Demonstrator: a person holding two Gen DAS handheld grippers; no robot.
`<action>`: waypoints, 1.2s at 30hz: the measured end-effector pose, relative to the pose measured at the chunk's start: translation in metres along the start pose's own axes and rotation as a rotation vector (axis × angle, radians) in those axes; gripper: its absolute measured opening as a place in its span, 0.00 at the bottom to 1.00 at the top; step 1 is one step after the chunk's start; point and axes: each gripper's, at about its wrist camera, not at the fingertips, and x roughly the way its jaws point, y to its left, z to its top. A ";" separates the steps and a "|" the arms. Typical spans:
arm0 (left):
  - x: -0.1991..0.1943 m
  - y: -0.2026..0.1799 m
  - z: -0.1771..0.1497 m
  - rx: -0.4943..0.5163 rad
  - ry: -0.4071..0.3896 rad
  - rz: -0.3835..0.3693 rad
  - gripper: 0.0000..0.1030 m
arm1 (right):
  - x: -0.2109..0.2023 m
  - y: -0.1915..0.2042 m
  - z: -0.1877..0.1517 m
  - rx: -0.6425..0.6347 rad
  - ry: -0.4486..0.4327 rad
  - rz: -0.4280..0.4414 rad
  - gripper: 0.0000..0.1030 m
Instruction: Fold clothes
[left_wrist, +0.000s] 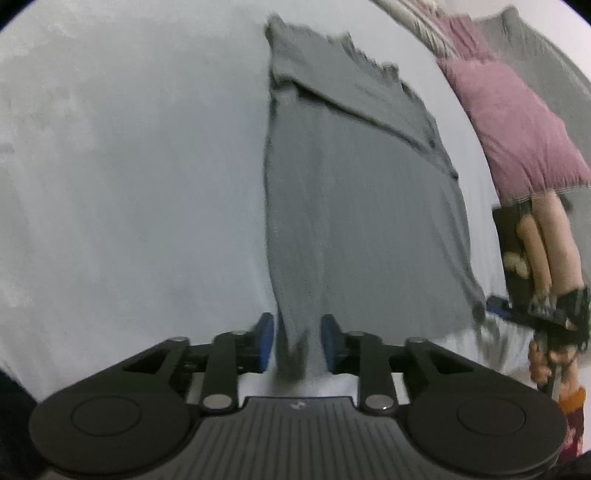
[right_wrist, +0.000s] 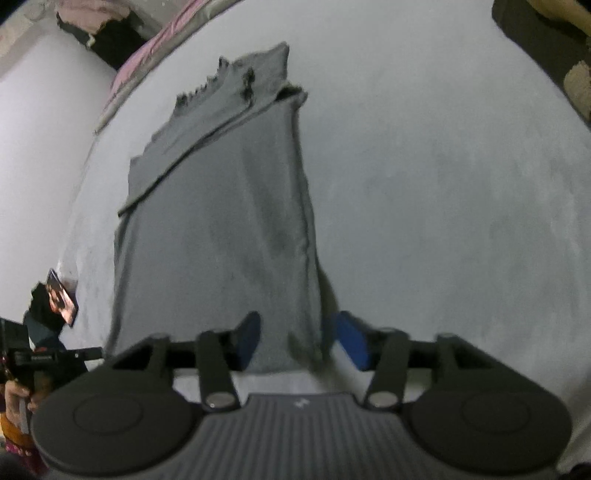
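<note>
Views blurred | ribbed grey cloth (left_wrist: 354, 206), frayed far edge, on white desk (left_wrist: 129, 184) | left gripper (left_wrist: 297, 341), right gripper (right_wrist: 301, 341): fingers spread, straddling near corners.

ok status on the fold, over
Left gripper open, near corner of grey cloth between pads. Right gripper open at the other near corner. Far end folded over. Nothing in the way.

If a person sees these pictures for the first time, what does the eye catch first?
First, the grey garment lying on the pale surface, partly folded at its far end. Next, the blue pads of the left hand-held gripper and the right hand-held gripper, each open around a near corner of the cloth. A pink cloth lies at the far edge.
</note>
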 end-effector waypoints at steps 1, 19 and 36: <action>0.001 0.002 0.004 0.002 -0.028 0.008 0.29 | 0.000 -0.001 0.002 0.000 -0.008 -0.002 0.47; 0.032 0.012 0.037 -0.031 -0.227 0.113 0.00 | 0.046 -0.011 0.042 0.062 -0.110 0.031 0.07; 0.042 0.014 0.066 -0.057 -0.251 0.035 0.21 | 0.047 -0.012 0.070 0.101 -0.186 0.061 0.39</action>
